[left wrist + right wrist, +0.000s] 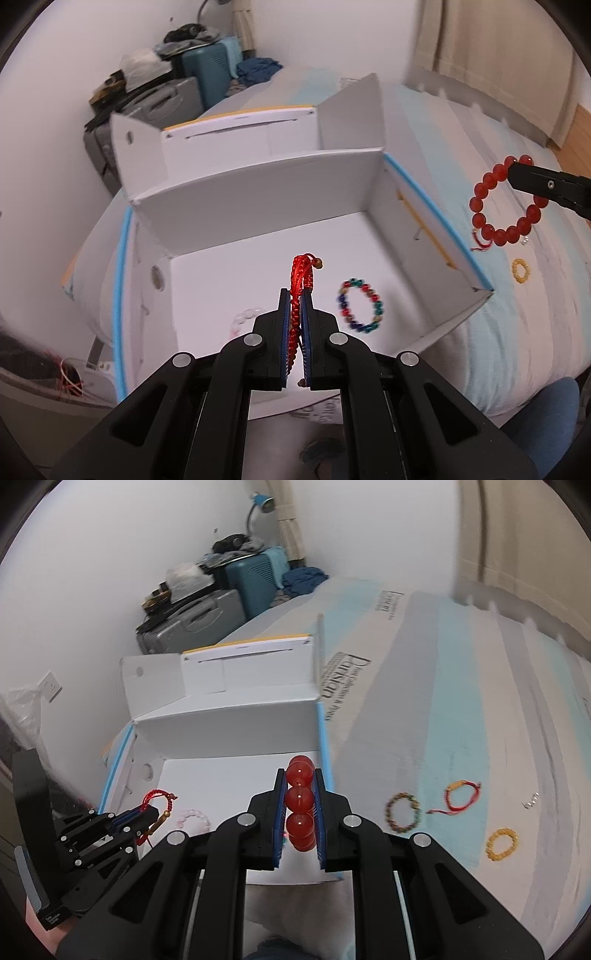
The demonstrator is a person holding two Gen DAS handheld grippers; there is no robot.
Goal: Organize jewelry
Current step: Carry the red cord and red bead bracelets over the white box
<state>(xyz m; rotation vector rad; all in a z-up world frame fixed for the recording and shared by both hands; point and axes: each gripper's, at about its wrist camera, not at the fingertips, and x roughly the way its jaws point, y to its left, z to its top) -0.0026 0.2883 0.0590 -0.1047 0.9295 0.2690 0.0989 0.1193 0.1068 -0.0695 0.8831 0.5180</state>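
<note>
My left gripper point(296, 295) is shut on a red woven cord bracelet point(301, 275) and holds it above the open white box point(258, 192). A multicolour bead bracelet point(360, 306) and a pale clear bracelet point(245, 317) lie on the box floor. My right gripper point(300, 775) is shut on a red bead bracelet point(300, 797) over the box's right front corner; that bracelet also shows hanging in the left wrist view point(506, 201). The left gripper also shows in the right wrist view point(147, 814).
On the striped bed cover point(461, 701) to the right of the box lie a brown-green bead bracelet point(403, 812), a red cord bracelet with a gold piece point(458, 797), a yellow bead ring point(501, 843) and a small silver piece point(531, 800). Suitcases point(199, 616) stand by the far wall.
</note>
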